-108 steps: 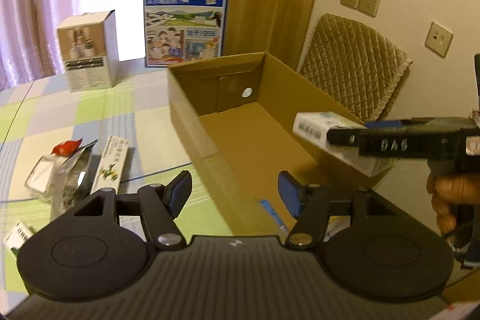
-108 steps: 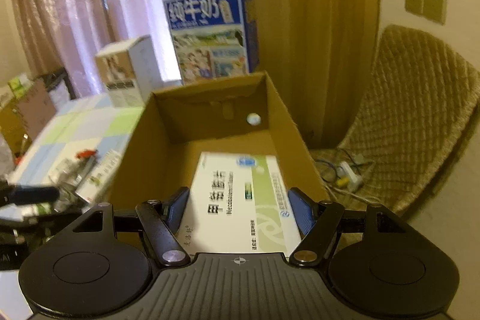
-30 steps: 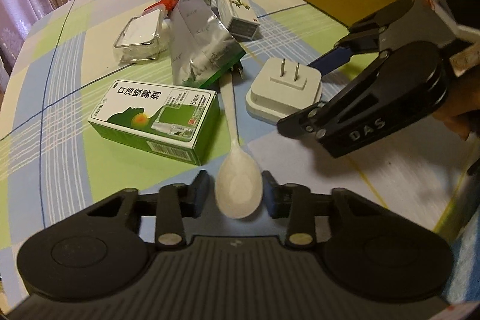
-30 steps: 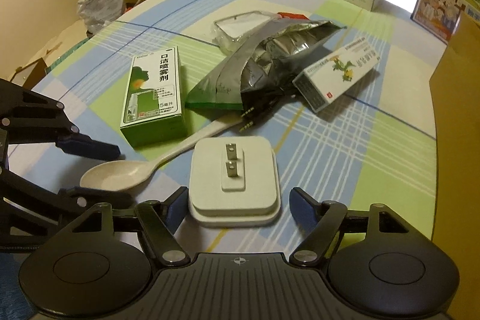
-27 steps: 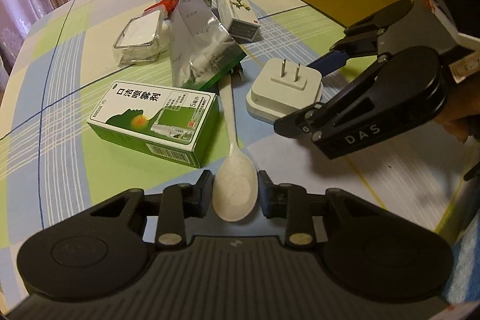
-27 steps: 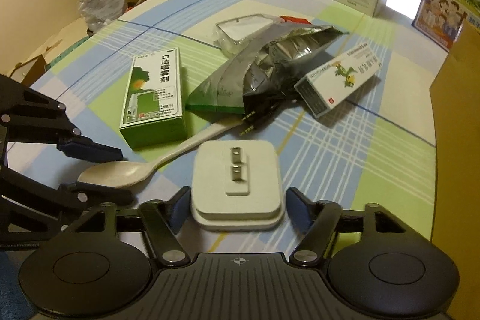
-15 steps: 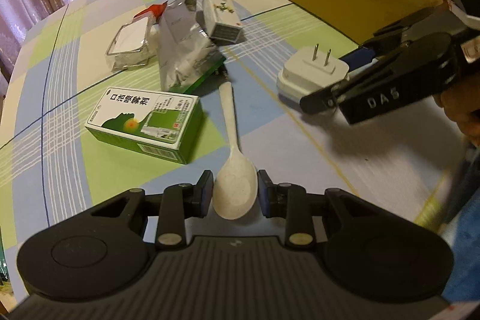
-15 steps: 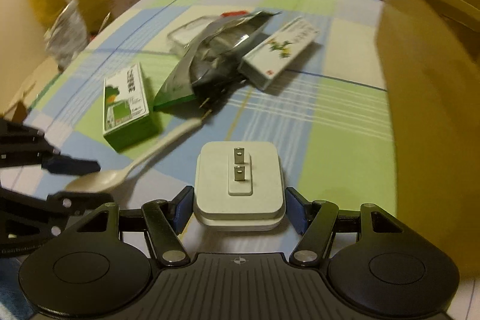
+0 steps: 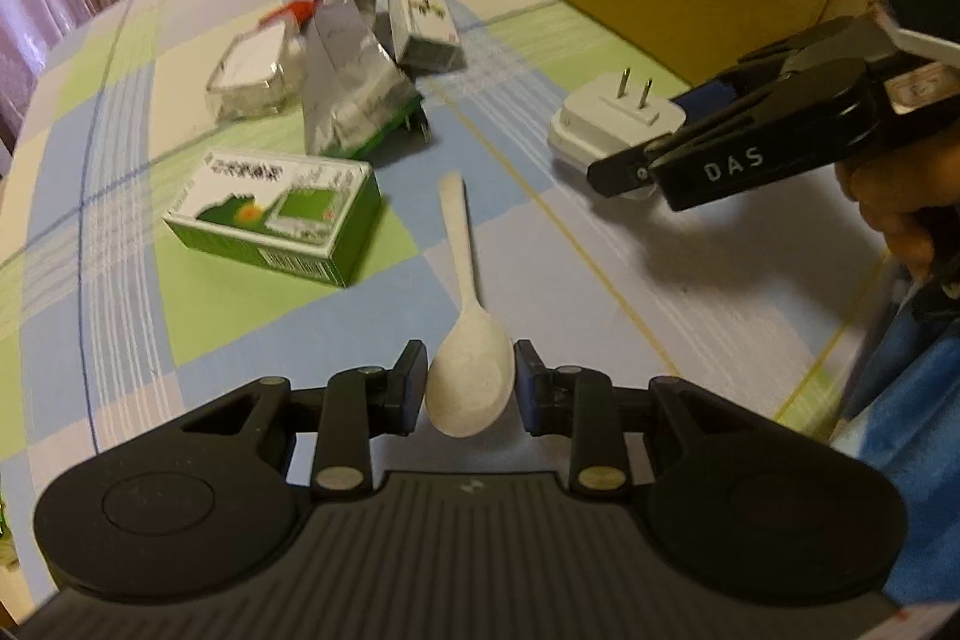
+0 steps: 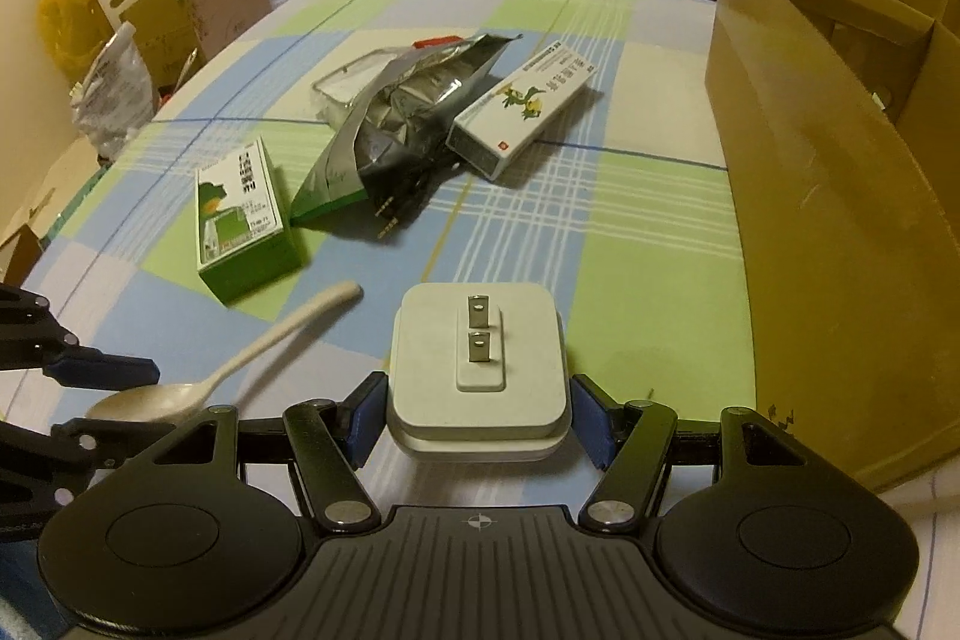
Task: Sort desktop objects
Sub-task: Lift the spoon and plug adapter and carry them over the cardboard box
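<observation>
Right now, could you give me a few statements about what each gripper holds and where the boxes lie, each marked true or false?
1. The left gripper is shut on the bowl of the white spoon. True.
2. The right gripper holds a green medicine box. False: it is shut on the white plug adapter, prongs up.
3. The green box lies on the table, left of the foil bag in the right wrist view. True.
4. The cardboard box stands left of the adapter. False: it stands to its right.
5. The spoon lies inside the cardboard box. False: it is over the table.
</observation>
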A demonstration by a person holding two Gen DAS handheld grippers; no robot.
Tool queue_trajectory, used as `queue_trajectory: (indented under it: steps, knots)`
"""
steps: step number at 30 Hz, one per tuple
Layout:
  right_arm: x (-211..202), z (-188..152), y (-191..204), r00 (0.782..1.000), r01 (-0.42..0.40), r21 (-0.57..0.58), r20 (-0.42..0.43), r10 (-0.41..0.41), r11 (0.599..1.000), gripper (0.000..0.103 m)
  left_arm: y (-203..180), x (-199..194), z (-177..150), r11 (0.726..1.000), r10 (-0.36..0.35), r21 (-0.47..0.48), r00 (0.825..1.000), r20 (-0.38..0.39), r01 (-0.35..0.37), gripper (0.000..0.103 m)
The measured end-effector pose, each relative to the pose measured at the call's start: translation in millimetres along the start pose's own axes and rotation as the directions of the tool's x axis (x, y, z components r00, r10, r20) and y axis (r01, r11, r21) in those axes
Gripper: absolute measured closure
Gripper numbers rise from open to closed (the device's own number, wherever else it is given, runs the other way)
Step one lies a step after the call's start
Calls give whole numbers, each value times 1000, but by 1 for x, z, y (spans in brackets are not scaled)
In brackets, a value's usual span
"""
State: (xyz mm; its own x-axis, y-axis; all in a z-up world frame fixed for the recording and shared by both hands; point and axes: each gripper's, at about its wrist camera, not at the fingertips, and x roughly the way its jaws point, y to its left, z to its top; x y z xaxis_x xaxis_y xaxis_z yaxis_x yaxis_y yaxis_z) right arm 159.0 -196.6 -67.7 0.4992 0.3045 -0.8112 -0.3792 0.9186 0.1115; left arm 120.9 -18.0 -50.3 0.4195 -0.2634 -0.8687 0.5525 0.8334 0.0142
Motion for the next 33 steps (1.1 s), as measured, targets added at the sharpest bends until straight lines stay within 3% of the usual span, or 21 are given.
queue_trajectory:
  steps: [9,17,23,33]
  knots:
    - [5,0,-4,1000,-8,16,-5,9,1000,42,1,12,0,1000,-1,4,997,-75,2,71]
    - [5,0,-3,1000,-14,16,-4,14,1000,42,3,19,1,1000,-20,-19,993,-116,18,72]
    - [4,0,-2,1000,-9,13,3,9,1000,42,0,17,1,1000,-6,-3,994,-105,6,76]
    - [-13,5,-9,996,1,53,86,-5,999,42,-3,-15,4,999,22,-40,1000,1,-22,76]
